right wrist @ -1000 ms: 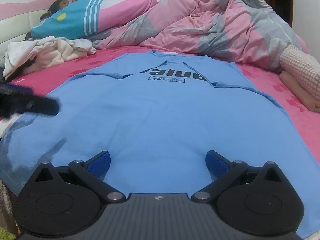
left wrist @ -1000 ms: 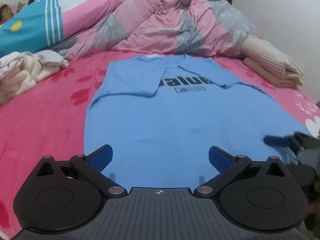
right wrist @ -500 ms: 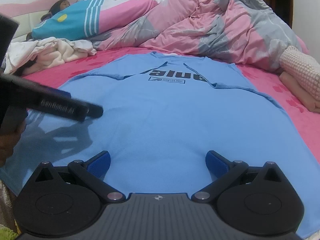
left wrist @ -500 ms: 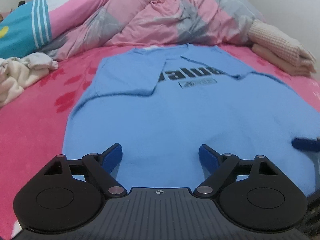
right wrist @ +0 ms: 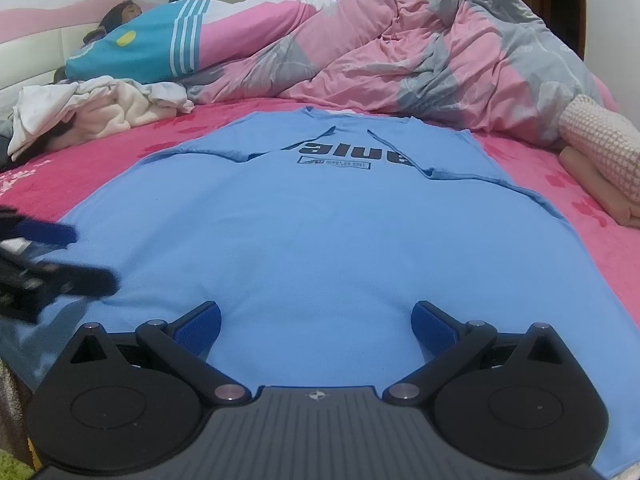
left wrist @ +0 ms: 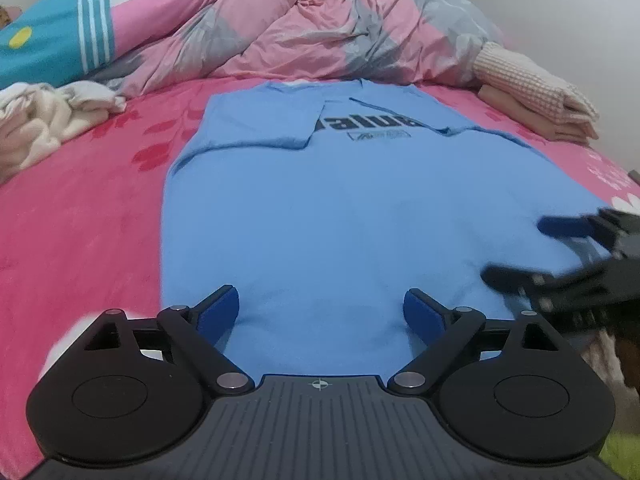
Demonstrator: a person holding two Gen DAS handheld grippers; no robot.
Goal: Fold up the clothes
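1. My left gripper (left wrist: 321,307) hangs low over the hem end of the blue T-shirt (left wrist: 340,216), jaws spread wide with nothing between them; the blue pads sit just above the cloth, and I cannot tell whether they touch it.
2. My right gripper (right wrist: 316,318) is likewise over the hem end of the shirt, jaws spread wide and empty.
3. Each gripper shows in the other's view: my right one comes in blurred at the right edge of the left wrist view, over the shirt's right side near the hem; my left one comes in blurred at the left edge of the right wrist view, over the shirt's left side.
4. The T-shirt lies flat on the bed, on a pink floral sheet (left wrist: 80,216), collar away from me and hem nearest me. Both sleeves are folded inward over the chest, partly covering the dark printed lettering (right wrist: 344,156).
5. Beyond the collar a pink and grey duvet (right wrist: 400,52) is heaped across the bed.
6. To the left of the shirt, well apart, is a rumpled pile of cream clothes (right wrist: 100,112).
7. To the right lies a folded stack of pink checked cloth (left wrist: 536,100).
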